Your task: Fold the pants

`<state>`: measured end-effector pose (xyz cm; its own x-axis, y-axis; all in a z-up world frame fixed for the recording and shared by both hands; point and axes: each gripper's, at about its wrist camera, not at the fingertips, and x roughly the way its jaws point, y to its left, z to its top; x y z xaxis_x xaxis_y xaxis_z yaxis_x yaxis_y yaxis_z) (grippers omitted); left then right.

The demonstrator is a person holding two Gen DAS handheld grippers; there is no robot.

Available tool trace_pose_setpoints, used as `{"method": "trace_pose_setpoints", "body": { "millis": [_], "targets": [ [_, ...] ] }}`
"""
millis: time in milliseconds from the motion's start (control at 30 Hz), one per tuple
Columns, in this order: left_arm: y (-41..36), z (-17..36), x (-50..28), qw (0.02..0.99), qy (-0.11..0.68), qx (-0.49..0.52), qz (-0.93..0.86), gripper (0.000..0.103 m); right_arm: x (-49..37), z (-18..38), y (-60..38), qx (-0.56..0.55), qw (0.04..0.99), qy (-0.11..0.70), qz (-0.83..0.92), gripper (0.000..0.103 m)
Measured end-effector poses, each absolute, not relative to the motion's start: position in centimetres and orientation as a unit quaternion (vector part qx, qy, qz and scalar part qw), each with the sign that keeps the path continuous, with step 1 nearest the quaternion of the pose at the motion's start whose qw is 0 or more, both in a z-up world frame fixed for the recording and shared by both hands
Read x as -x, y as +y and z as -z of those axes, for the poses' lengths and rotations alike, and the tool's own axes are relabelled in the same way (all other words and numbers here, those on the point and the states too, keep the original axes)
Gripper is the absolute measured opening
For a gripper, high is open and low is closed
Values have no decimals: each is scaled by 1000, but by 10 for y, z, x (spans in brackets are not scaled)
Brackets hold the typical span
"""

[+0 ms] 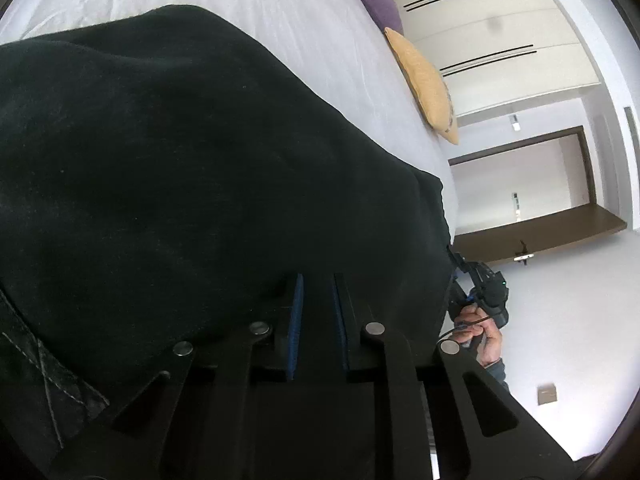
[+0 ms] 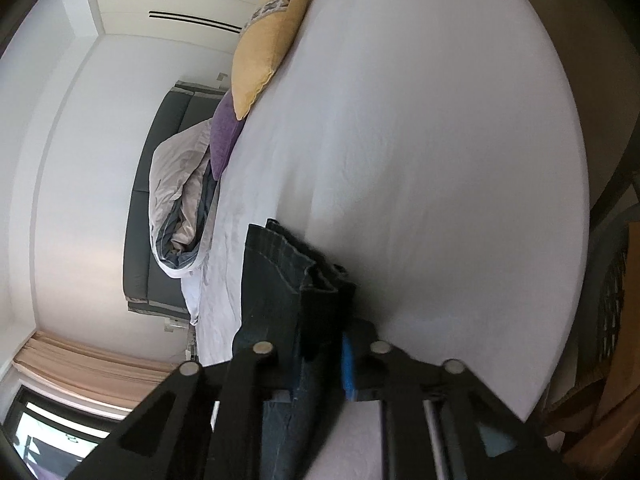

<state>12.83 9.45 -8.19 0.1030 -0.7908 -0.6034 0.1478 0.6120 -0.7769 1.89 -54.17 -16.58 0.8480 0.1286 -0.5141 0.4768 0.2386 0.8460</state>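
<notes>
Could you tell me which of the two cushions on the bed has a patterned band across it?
The yellow cushion: a grey-and-white patterned band crosses it in the right wrist view. The purple cushion beside it, next to the bundled duvet, is plain.

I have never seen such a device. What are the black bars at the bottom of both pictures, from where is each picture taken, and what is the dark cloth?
The black bars are two hand-held grippers; a person carries one in each hand. Each picture comes from a camera on one gripper, looking along its fingers. The left gripper and the right gripper both pinch dark pants between blue pads. Below lies a bed with a white sheet, a yellow pillow, a purple pillow and a bundled duvet. In the left view, the person's hand holds the other gripper.
</notes>
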Motion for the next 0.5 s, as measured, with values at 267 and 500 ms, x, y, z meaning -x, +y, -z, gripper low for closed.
{"method": "trace_pose_setpoints", "body": {
  "millis": [267, 500],
  "targets": [
    [82, 85, -124, 687, 579, 285, 334, 10, -23, 156, -535, -576, 765, 252, 139, 12],
    [65, 95, -123, 687, 580, 286, 331, 8, -28, 144, -530, -536, 784, 269, 159, 12]
  ]
}}
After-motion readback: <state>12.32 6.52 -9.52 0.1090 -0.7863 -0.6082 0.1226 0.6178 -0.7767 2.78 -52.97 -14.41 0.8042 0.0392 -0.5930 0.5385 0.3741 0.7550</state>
